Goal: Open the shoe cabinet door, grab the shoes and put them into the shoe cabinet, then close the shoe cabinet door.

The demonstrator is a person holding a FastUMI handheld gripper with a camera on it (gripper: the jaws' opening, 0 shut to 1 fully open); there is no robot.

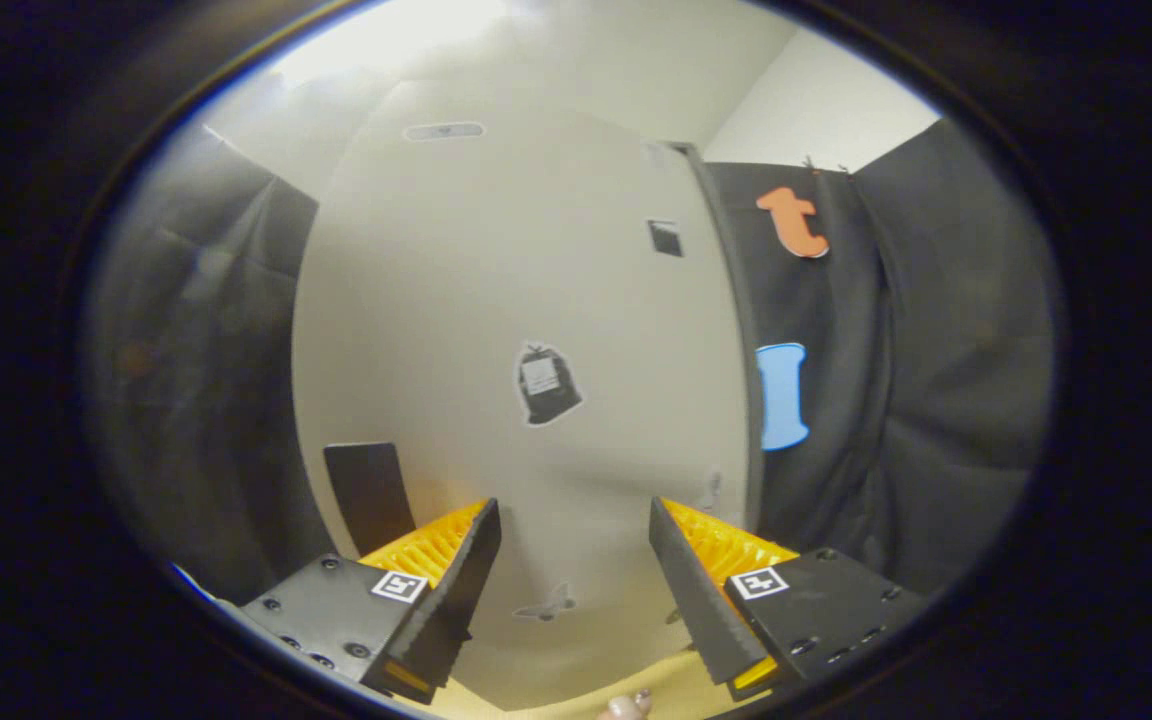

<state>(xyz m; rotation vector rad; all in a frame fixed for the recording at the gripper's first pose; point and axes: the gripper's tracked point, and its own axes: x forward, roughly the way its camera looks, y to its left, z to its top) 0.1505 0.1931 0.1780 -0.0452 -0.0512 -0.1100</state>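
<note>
The beige front of the shoe cabinet [496,300] stands close ahead of my fingers, flat and upright. It bears a dark bag-shaped sticker [546,383], a small dark square [665,237] higher up and a pale butterfly sticker [546,603] low down. A black rectangular patch [368,495] sits on the panel just beyond my left finger. My gripper [574,510] is open, with only the cabinet panel showing in the gap. I cannot tell whether the fingers touch the panel.
Black cloth walls [936,350] flank the cabinet on both sides, and its right edge [731,330] stands out against the cloth. White wall and ceiling show above. A person's fingertip [628,706] shows below the fingers.
</note>
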